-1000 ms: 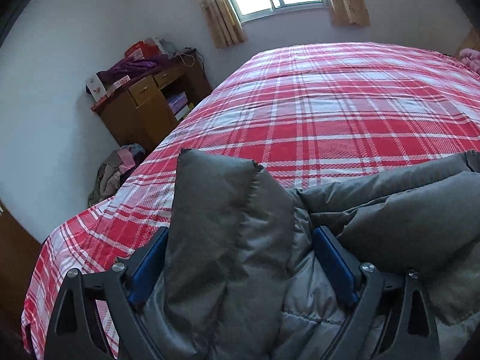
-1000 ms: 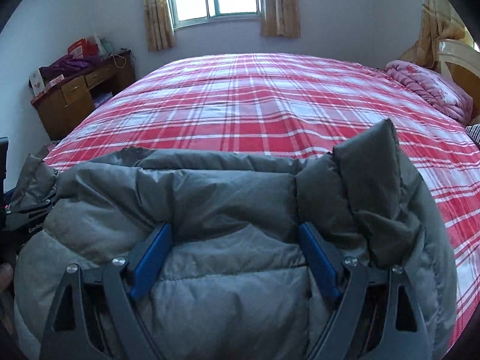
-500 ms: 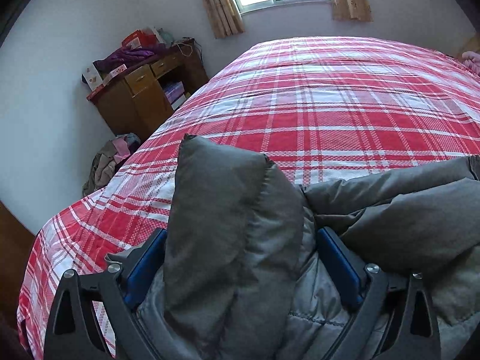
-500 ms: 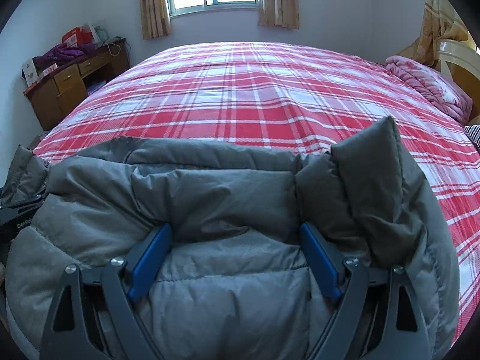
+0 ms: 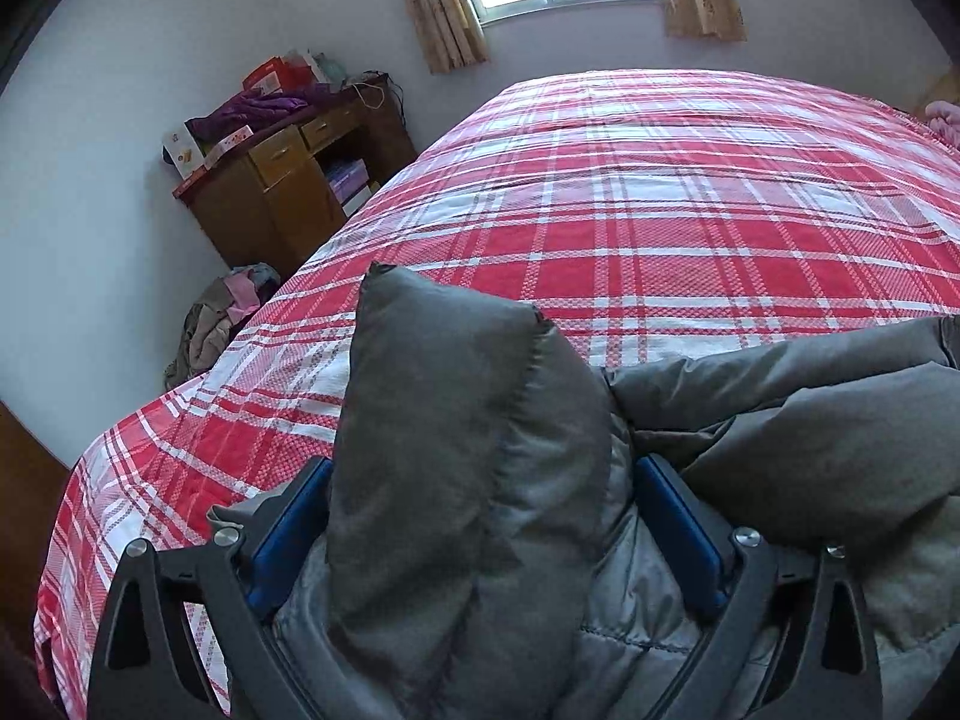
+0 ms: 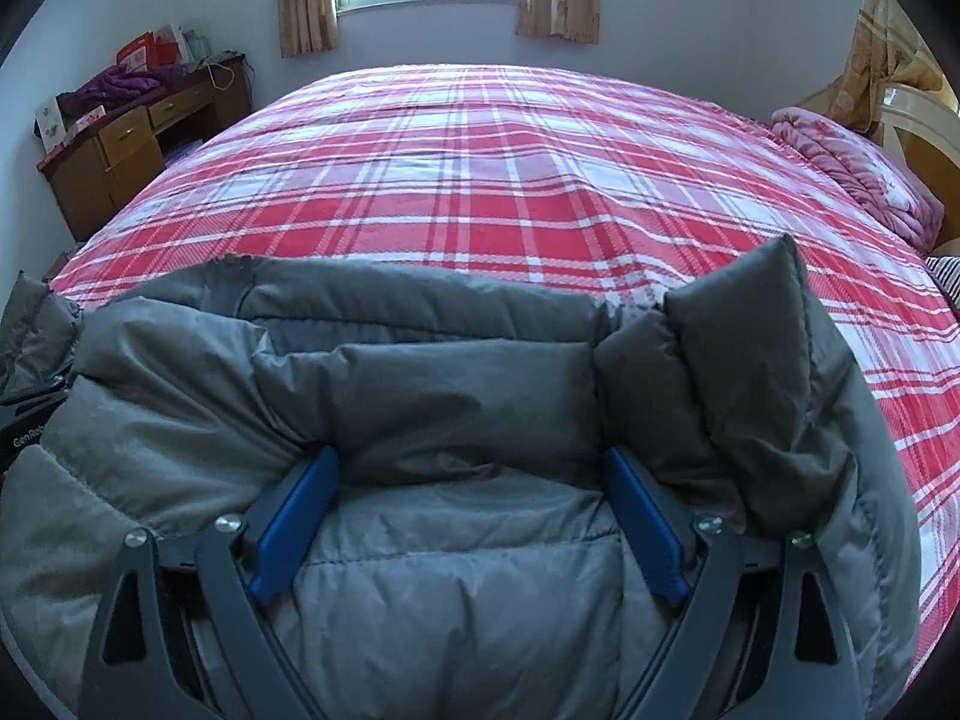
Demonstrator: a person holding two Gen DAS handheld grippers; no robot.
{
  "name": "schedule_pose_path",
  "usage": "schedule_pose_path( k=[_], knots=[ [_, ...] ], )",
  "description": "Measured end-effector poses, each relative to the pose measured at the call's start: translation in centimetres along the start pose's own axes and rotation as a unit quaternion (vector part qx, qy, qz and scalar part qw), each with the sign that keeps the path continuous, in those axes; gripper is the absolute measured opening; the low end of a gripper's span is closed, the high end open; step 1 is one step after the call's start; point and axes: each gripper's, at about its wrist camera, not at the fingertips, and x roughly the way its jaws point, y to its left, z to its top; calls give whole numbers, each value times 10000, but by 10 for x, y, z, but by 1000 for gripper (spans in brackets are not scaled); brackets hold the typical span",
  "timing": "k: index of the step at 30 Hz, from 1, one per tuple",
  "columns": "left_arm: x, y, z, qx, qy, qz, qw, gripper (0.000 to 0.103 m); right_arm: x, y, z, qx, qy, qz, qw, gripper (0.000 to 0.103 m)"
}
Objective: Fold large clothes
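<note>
Gripping one grey jacket (image 5: pixel 468 480) | two grippers: left gripper (image 5: pixel 480 534), right gripper (image 6: pixel 468 516)

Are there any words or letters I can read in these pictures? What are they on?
"GenRob": white letters on the black left tool, at the left edge of the right wrist view, cut off by the grey puffy jacket.
Boxes on the wooden desk: the print on them is too small and blurred to read.
Nothing else has words.

A grey jacket (image 6: pixel 456 396) is lying on red-and-white plaid bedding (image 6: pixel 540 192) (blue pads (image 6: pixel 294 531) are showing); the quilt (image 6: pixel 852 174) is looking pink.
</note>
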Motion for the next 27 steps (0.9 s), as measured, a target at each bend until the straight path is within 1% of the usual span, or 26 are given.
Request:
schedule_pose_path(
  k=[11, 16, 18, 19, 21, 22, 23, 25, 27],
  knots=[
    [0, -1, -1, 15, -12, 32, 10000, 99, 3, 1, 1, -12, 45, -32, 10000, 92],
    [1, -6, 2, 148, 30, 166, 9997, 100, 4, 2, 1, -47, 71, -78, 9999, 92],
    [-5, -6, 6, 229, 101, 197, 9995, 100, 6, 4, 3, -83, 127, -112, 9998, 93],
    [-14, -1, 8, 186, 142, 107, 9997, 100, 5, 5, 5, -124, 170, -139, 9997, 93],
    [-40, 15, 7, -31, -6, -212, 9998, 100, -2, 8, 8, -232, 243, -248, 9991, 92],
    [-56, 24, 4, -120, -132, -311, 9994, 100, -12, 9, 8, -216, 188, -288, 9992, 92],
    [-69, 30, -1, -144, -275, -344, 9989, 100, -25, 11, 7, -152, 38, -254, 9996, 92],
    [-83, 34, -10, -48, -489, -274, 9984, 100, -54, 23, 5, -53, -282, -122, 9995, 92],
    [-80, 31, -20, 129, -589, 68, 9982, 100, -69, 44, 3, -185, -455, -64, 9988, 92]
  ],
)
